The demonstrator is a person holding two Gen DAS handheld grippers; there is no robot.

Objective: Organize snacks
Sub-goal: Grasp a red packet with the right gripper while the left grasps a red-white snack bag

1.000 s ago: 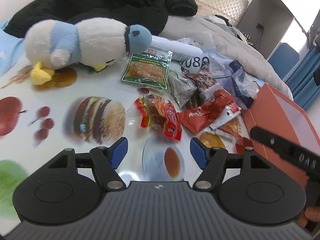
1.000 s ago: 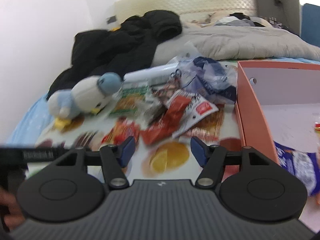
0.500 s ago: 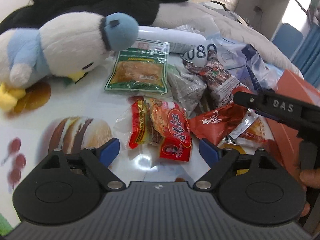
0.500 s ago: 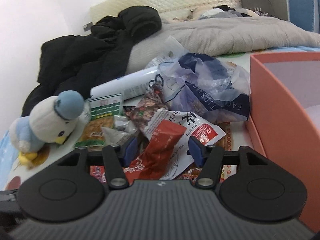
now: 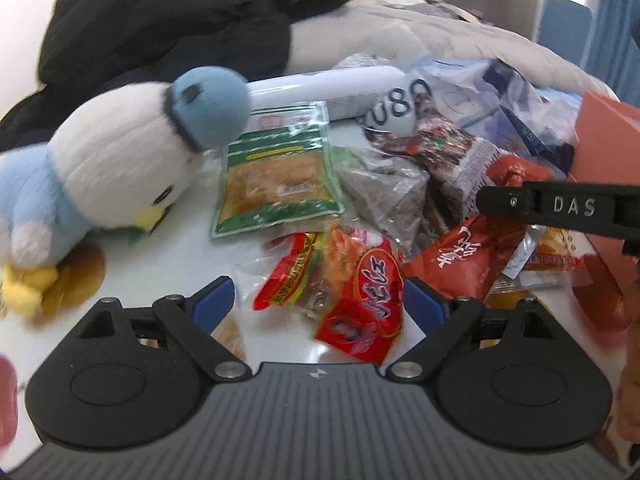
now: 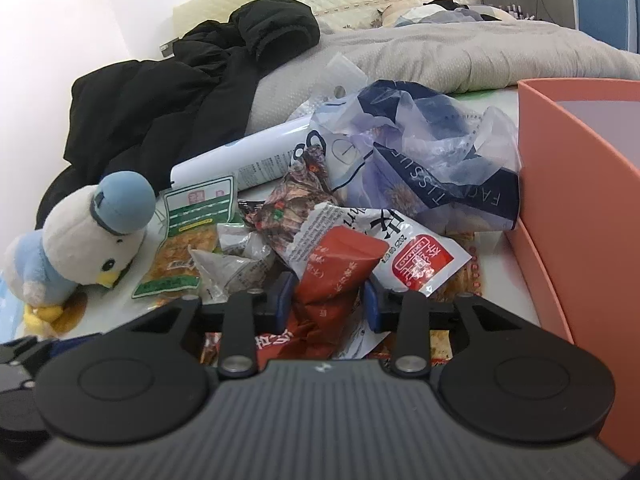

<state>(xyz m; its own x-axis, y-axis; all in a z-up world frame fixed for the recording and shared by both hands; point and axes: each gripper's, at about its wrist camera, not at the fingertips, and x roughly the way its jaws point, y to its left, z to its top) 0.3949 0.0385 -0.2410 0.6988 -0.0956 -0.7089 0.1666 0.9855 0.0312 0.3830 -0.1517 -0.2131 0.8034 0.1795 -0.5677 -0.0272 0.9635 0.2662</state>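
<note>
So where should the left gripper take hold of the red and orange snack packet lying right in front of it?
Grip the red and orange snack packet across its puffy middle, coming down from above and the near side. It lies flat and clear on the table, long axis pointing away, between the open left gripper fingers, whose jaws have just been opening. The far end runs under the pile.

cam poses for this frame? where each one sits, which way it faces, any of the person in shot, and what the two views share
Left wrist: on the left gripper, angled down at the red-orange snack pack between its wide-open jaws; a hand and the right gripper's body show at right.
Right wrist: on the right gripper, lower, facing the snack pile; jaws have just been closing around the dark red pouch.
Shared: plush penguin, green snack bag, orange box.
</note>
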